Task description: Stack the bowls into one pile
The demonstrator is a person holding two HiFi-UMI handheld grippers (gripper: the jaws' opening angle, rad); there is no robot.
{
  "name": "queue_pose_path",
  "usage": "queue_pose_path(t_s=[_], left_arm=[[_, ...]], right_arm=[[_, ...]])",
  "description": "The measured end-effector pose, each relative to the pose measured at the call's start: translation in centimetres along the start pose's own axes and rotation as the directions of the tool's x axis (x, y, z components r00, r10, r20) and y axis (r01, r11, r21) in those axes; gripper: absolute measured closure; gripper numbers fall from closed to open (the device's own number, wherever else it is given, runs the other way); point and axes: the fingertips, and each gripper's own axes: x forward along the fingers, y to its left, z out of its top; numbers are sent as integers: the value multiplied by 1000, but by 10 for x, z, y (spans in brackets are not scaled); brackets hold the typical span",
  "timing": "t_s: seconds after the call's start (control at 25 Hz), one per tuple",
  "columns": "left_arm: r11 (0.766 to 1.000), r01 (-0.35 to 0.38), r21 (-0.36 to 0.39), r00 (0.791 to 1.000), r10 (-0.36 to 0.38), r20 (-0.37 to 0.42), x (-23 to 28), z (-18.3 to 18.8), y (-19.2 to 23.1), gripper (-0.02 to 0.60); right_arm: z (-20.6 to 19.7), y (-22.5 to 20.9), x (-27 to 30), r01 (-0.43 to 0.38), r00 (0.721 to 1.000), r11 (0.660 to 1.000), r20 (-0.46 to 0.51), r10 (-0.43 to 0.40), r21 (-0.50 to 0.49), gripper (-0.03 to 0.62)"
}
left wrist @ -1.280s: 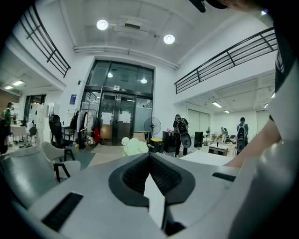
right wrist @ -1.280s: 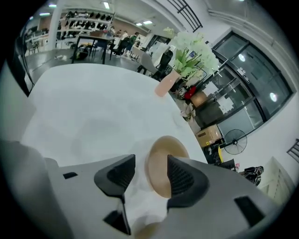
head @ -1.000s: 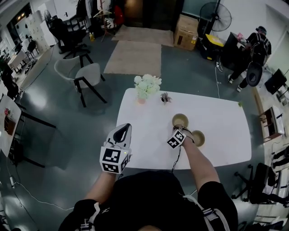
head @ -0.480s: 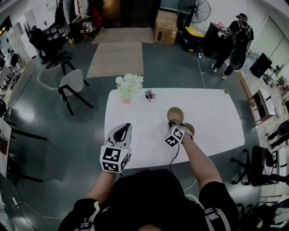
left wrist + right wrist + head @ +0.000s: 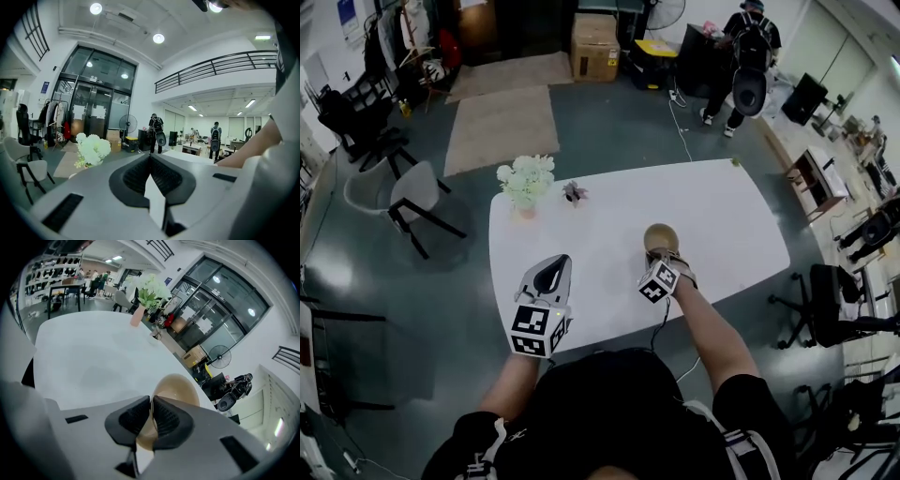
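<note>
Tan round bowl [image 5: 660, 234] is pinched at its near rim by the right gripper [image 5: 664, 257] over the middle of a white round-cornered table [image 5: 741, 220], with bare tabletop open to either side. The right gripper view shows the jaws nearly together on that rim; in the head view the marker cube [image 5: 654, 283] covers the grip. The left gripper [image 5: 550, 272], jaws together and empty, hovers at the table's near-left edge, facing white flowers in a pink vase [image 5: 93, 149].

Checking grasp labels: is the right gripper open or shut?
Shut. The right gripper has its jaws pinched on the tan bowl at the rim, seen in its own view.
</note>
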Motion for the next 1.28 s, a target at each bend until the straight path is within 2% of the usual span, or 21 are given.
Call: queue_pose_path(t_s=[0.4, 0.56, 0.64, 0.8, 0.88, 0.96, 1.04, 1.12, 1.2, 1.28], left_arm=[[1000, -12, -12, 1000, 12, -17, -2, -8, 5, 568], [1000, -23, -17, 1000, 23, -20, -10, -9, 6, 568], [1000, -23, -18, 999, 23, -23, -15, -10, 5, 568], [1000, -11, -10, 1000, 11, -23, -25, -10, -2, 568], [1000, -6, -4, 1000, 6, -22, -28, -7, -9, 568], [1000, 1, 4, 1000, -1, -18, -28, -4, -17, 568], [1000, 7, 13, 1000, -7, -9, -27, -1, -23, 568], [1000, 2, 17, 1000, -2, -2, -28, 2, -26, 568], [1000, -14, 18, 1000, 14, 4, -29, 5, -27, 568], [999, -35, 17, 999, 35, 8, -31, 9, -27, 568]], right_arm=[[-31, 19, 18, -62, 993, 997, -94, 67, 55, 548], [-35, 16, 16, -51, 994, 993, -91, 61, 109, 510], [-33, 18, 13, -56, 995, 989, -79, 68, 138, 436], [-19, 28, -2, -100, 994, 972, -25, 108, 211, 379], [-3, 22, -17, -99, 995, 955, 55, 87, 280, 379], [19, 8, -37, -107, 985, 923, 165, 48, 369, 379], [43, -8, -61, -128, 960, 883, 278, -4, 452, 379], [69, -27, -94, -140, 913, 840, 396, -95, 524, 383], [95, -46, -136, -148, 836, 797, 505, -216, 586, 415], [116, -61, -181, -158, 744, 765, 585, -323, 624, 458]])
